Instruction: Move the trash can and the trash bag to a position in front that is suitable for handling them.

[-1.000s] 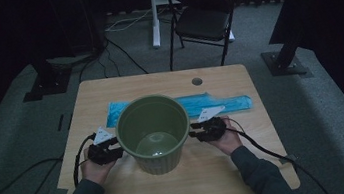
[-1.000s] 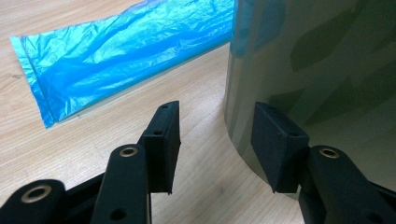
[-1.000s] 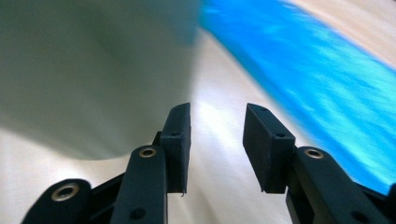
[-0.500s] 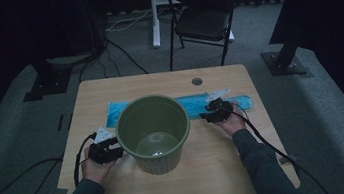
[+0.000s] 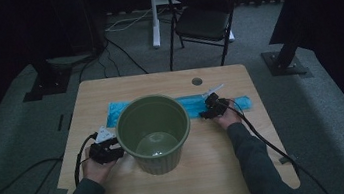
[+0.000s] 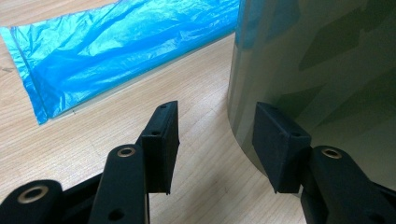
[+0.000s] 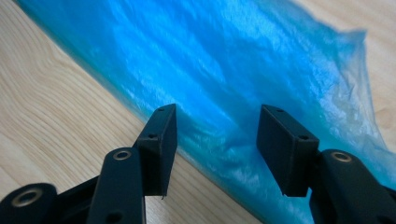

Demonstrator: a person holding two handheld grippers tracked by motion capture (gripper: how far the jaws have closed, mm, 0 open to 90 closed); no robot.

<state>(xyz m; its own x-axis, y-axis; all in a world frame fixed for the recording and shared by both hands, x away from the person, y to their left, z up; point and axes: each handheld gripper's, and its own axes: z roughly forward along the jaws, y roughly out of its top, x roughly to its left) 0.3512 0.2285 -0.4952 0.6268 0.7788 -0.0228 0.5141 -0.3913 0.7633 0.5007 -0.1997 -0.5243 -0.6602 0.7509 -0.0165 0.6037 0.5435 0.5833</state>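
A large green pot (image 5: 155, 134) stands upright in the middle of the wooden table (image 5: 220, 171). Behind it a flat blue plastic bag (image 5: 239, 103) lies across the table. My left gripper (image 5: 115, 148) sits low at the pot's left side, open. In the left gripper view its jaws (image 6: 215, 140) frame bare wood, the right pad close beside the pot (image 6: 327, 70) wall, with the bag (image 6: 116, 51) beyond. My right gripper (image 5: 208, 107) hovers over the bag to the right of the pot. Its jaws (image 7: 215, 144) have just been opening and straddle the bag's (image 7: 224, 70) near edge without pressing it.
A round cable hole (image 5: 196, 81) sits near the table's far edge. A black folding chair (image 5: 202, 17) and a white stand leg (image 5: 153, 13) are beyond the table. Cables trail from both grippers off the table's front corners.
My right gripper left the pot's right side and moved away and to the right, over the blue bag. The left gripper and the pot have stayed where they were.
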